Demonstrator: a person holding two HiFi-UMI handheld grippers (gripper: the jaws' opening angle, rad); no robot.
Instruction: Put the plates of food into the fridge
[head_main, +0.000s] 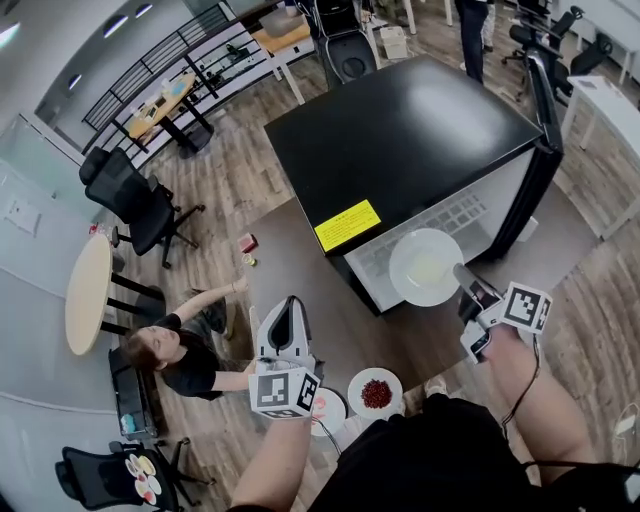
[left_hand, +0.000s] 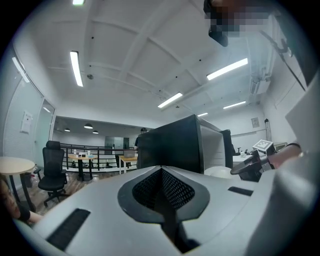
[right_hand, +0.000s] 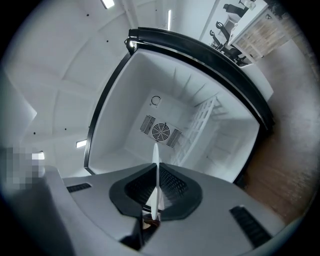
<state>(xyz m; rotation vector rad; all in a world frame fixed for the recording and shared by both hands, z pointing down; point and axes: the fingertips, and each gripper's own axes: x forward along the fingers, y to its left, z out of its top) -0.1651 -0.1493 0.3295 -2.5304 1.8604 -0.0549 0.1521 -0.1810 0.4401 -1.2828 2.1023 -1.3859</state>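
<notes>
The right gripper (head_main: 460, 275) is clamped on the near-right rim of a white plate (head_main: 425, 267). It holds the plate at the mouth of the open fridge (head_main: 400, 140), over the wooden floor (head_main: 230, 190). From the head view the plate shows its round face upward, roughly level, with a pale yellowish patch near the middle. Being round it has no long axis.

In the right gripper view the plate (right_hand: 156, 155) appears edge-on, a thin white line that runs out from the closed jaws of the right gripper (right_hand: 156, 175). It points straight toward the fan (right_hand: 161, 132) on the fridge's white back wall. A wire shelf (right_hand: 200, 125) stands inside to the right of that line. The black door (head_main: 545, 130) stands open at the far right. I cannot tell whether the plate's far rim has crossed into the cabinet.

The left gripper (head_main: 290, 302) is well to the left of the fridge opening and nearer the person holding it. It points away toward the far side. In its own view the jaws of the left gripper (left_hand: 161, 172) are together with nothing between them, and the black fridge side (left_hand: 172, 145) stands ahead.

On the floor just right of its marker cube sits a plate of red food (head_main: 375, 392). A second plate (head_main: 330, 410) lies partly hidden behind that cube. A yellow label (head_main: 347, 225) is on the fridge's black top. A person (head_main: 185, 355) crouches on the floor at the left, beside a round table (head_main: 88, 293).
</notes>
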